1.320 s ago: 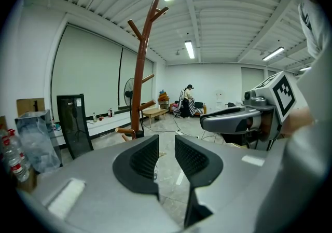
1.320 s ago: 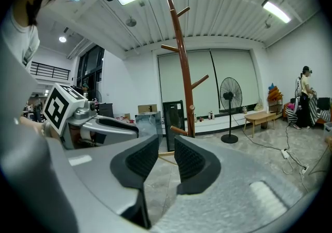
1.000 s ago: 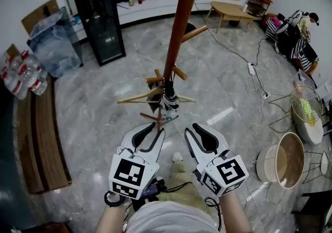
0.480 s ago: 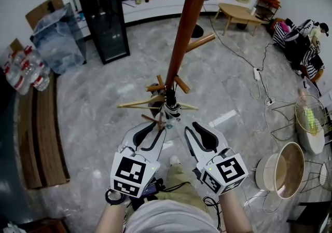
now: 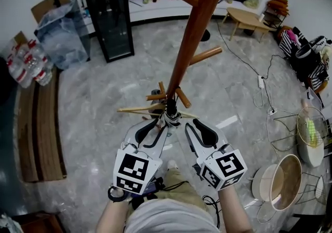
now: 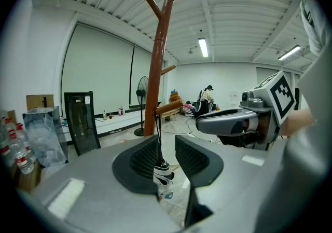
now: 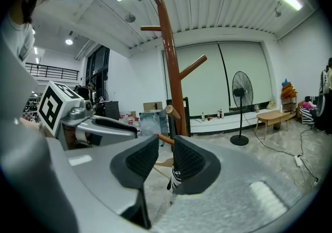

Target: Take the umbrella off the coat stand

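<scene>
A tall brown wooden coat stand (image 5: 194, 29) rises in front of me. A small folded white-and-black umbrella (image 5: 170, 113) hangs by a dark strap from a low peg on its pole. My left gripper (image 5: 155, 126) is open just short of it; in the left gripper view the umbrella (image 6: 162, 172) shows in the gap between the jaws of that gripper (image 6: 166, 150), untouched. My right gripper (image 5: 193, 125) is open beside it on the right. In the right gripper view the umbrella (image 7: 175, 177) is partly hidden behind one finger of that gripper (image 7: 165, 153).
A black cabinet (image 5: 110, 16) stands at the back left, with packs of water bottles (image 5: 28, 66) and a wooden bench (image 5: 39, 128) along the left. A low wooden table (image 5: 251, 19), cables (image 5: 259, 79) and round wire-legged tables (image 5: 288, 180) are to the right.
Both grippers have moved forward toward the stand. The umbrella now lies right at the left gripper's fingertips. Both stay open.
</scene>
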